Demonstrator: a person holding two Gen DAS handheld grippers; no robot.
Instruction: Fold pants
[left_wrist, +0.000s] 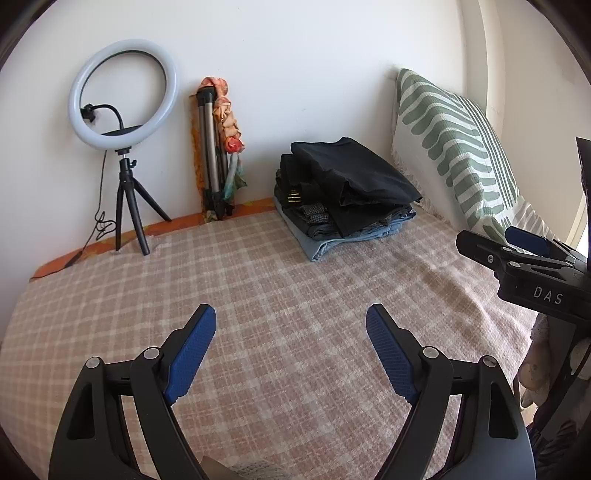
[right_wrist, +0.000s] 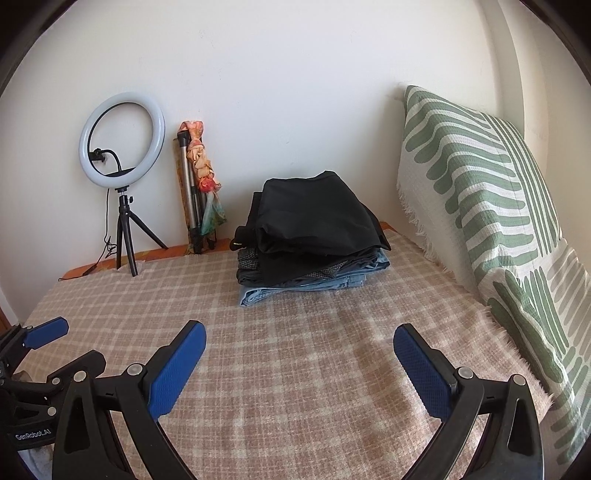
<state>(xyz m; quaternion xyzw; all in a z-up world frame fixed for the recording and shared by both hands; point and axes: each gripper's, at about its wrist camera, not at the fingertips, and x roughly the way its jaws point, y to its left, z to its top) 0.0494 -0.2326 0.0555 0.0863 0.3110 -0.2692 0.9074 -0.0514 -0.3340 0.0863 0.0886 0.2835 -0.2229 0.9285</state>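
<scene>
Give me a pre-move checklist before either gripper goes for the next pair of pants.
1. Left gripper open and holding nothing: ok.
2. Right gripper open and holding nothing: ok.
3. Bare checked blanket ahead of both grippers as folding space: ok.
4. Stack of folded clothes sitting tidy at the far side by the wall, black piece on top: ok.
5. Unfolded pants in view to pick up: not ok, none shows in either view.
6. Ring light on its tripod and striped pillow standing off from the fingers: ok.
</scene>
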